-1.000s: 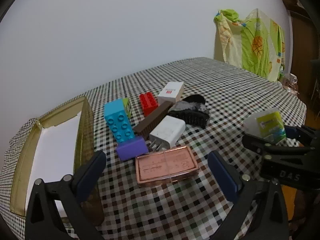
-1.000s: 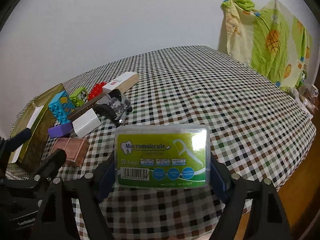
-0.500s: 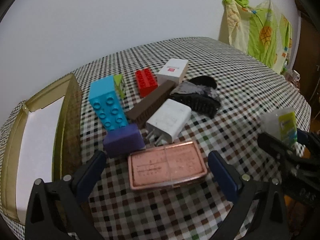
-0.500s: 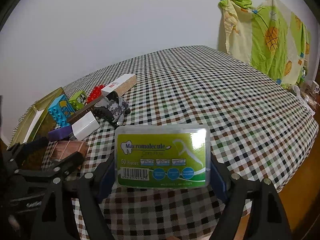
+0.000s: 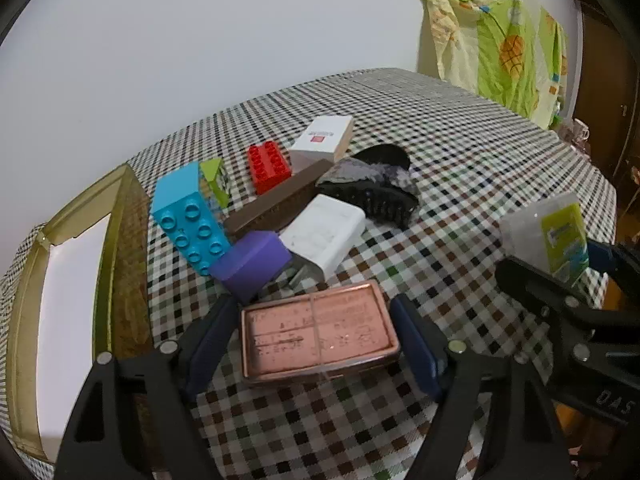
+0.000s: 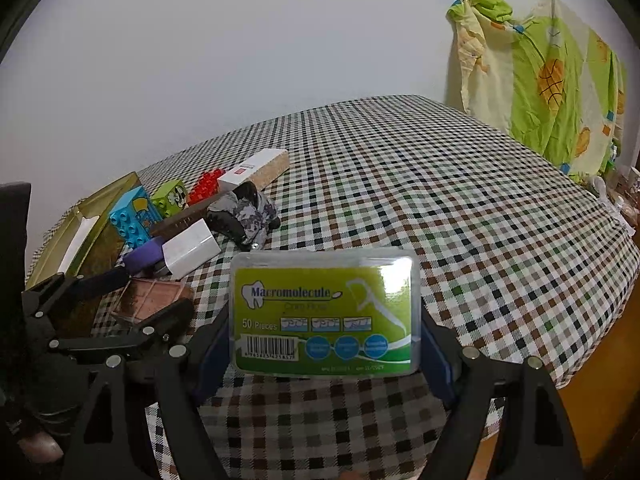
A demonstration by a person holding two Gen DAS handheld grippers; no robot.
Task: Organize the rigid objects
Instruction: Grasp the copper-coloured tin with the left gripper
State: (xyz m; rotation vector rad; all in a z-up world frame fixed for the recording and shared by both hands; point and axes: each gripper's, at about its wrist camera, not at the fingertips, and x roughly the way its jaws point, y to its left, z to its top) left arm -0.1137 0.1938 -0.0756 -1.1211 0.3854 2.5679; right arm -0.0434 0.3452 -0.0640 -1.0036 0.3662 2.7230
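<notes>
Checked cloth covered the table point(image 5: 460, 152) under a plain white wall, with a green-and-yellow sheet point(image 5: 508, 40) draped at the far right. From the left wrist view, the left gripper point(image 5: 316, 340) straddled a copper tin point(image 5: 318, 336) lying flat on the cloth; its fingers point(image 5: 208, 344) had just been closing toward the tin's short ends, though whether they touched it could not be told. Just beyond the tin sat a purple block point(image 5: 252, 262), a white charger point(image 5: 324, 232), a blue brick point(image 5: 188, 216), a brown bar point(image 5: 280, 204), a red brick point(image 5: 268, 162), a white box point(image 5: 324, 136) and a black hair clip point(image 5: 372, 196), all crowded together. A gold tray point(image 5: 120, 248) lay at the left edge. From the right wrist view, the right gripper point(image 6: 324, 340) held a green floss box point(image 6: 324, 312) above the table's near edge, its fingers point(image 6: 212, 356) pressed on the box's two short sides. The left gripper point(image 6: 152, 300) showed low at the left, over the tin point(image 6: 152, 296), beside the pile.
</notes>
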